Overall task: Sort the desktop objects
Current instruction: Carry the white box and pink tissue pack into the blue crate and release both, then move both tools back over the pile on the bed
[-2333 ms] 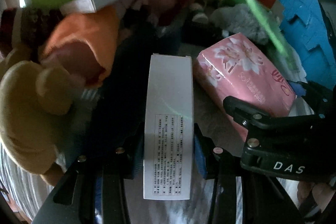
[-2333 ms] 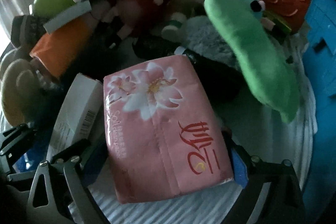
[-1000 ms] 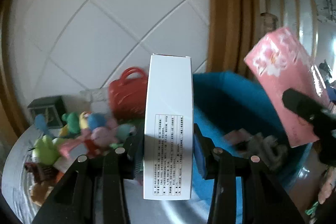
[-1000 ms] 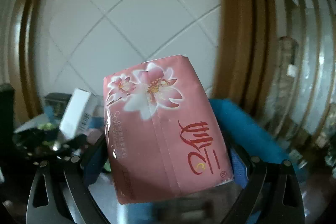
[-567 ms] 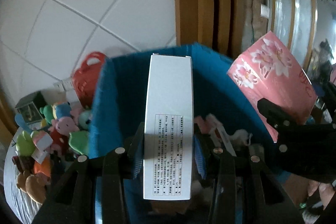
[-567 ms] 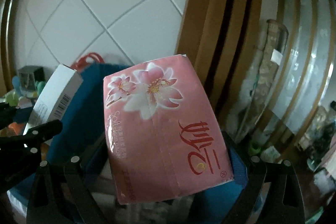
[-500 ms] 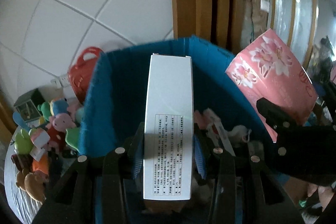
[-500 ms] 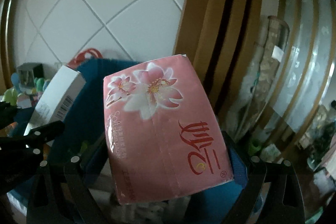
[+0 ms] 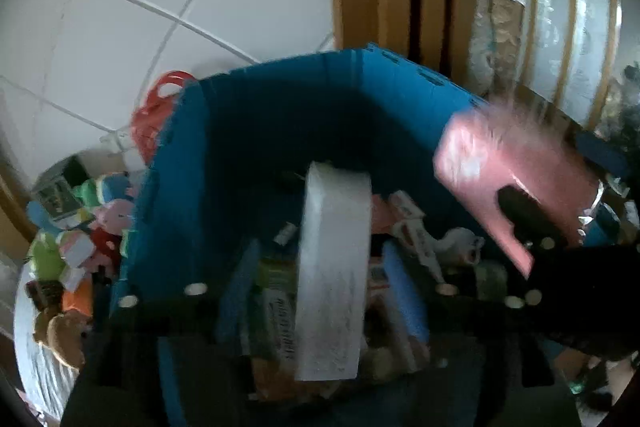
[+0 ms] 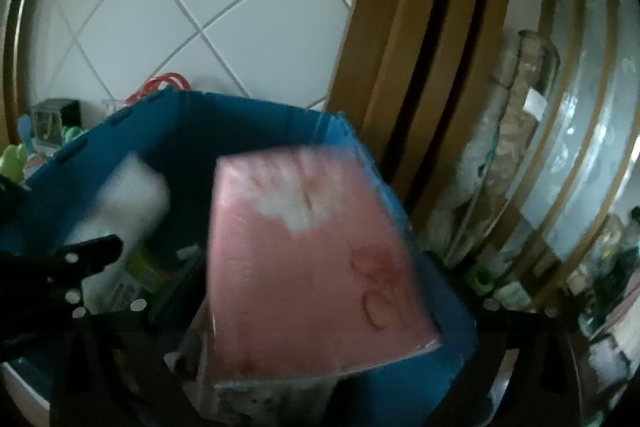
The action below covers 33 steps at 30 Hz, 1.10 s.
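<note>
A moment ago both grippers were squeezing their things tight over the blue bin. Now both are letting go, and both things look blurry.

My left gripper has its jaws opening. The white box is between them, but there are gaps on both sides, so the blue pads do not press it any more. Half a second ago the box stood sharp and straight in the grip. Now it is smeared and sits a bit lower, with its top end toward 12 o'clock, over the boxes and packets inside the bin.

My right gripper has its jaws opening too, as wide as they go. The pink tissue pack is between them, but it is blurry and its top has tipped away toward 12 o'clock, into the bin. I cannot see the pads touching it.

In the left view the pink pack shows at 2 o'clock, with the black finger of the right gripper in front of it. In the right view the white box is at 9 o'clock, with the left gripper's dark tip just under it.

The soft toys lie on the table at 8 o'clock, outside the bin. A red basket sits behind the bin's left wall.
</note>
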Each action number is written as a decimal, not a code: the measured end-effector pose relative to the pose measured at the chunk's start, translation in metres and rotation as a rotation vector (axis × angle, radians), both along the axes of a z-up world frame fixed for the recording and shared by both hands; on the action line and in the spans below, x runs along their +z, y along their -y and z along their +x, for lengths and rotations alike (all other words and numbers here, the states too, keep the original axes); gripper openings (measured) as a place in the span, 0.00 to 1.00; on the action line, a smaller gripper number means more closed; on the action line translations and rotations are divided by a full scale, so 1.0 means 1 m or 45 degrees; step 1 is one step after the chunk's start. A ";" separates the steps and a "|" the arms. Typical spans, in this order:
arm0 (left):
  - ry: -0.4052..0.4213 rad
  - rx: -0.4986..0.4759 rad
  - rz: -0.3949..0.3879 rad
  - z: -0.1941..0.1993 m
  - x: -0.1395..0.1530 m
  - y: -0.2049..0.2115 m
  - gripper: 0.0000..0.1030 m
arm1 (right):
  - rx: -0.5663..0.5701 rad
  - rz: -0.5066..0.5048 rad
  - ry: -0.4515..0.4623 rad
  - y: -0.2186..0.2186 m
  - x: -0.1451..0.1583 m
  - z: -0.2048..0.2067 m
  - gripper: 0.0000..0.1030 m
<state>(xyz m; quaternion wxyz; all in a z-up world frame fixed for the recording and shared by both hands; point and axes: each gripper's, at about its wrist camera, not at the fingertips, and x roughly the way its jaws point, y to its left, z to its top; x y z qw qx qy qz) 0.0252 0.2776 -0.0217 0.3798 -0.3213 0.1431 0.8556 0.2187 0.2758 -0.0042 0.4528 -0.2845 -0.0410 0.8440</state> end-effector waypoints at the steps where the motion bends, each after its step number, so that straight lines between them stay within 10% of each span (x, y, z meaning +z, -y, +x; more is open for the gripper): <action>1: -0.001 0.004 0.010 0.001 0.001 0.002 0.78 | -0.008 0.019 0.004 0.001 0.001 0.000 1.00; 33: -0.028 0.068 0.091 0.039 0.007 0.075 0.80 | 0.074 -0.130 -0.123 0.024 -0.005 0.032 1.00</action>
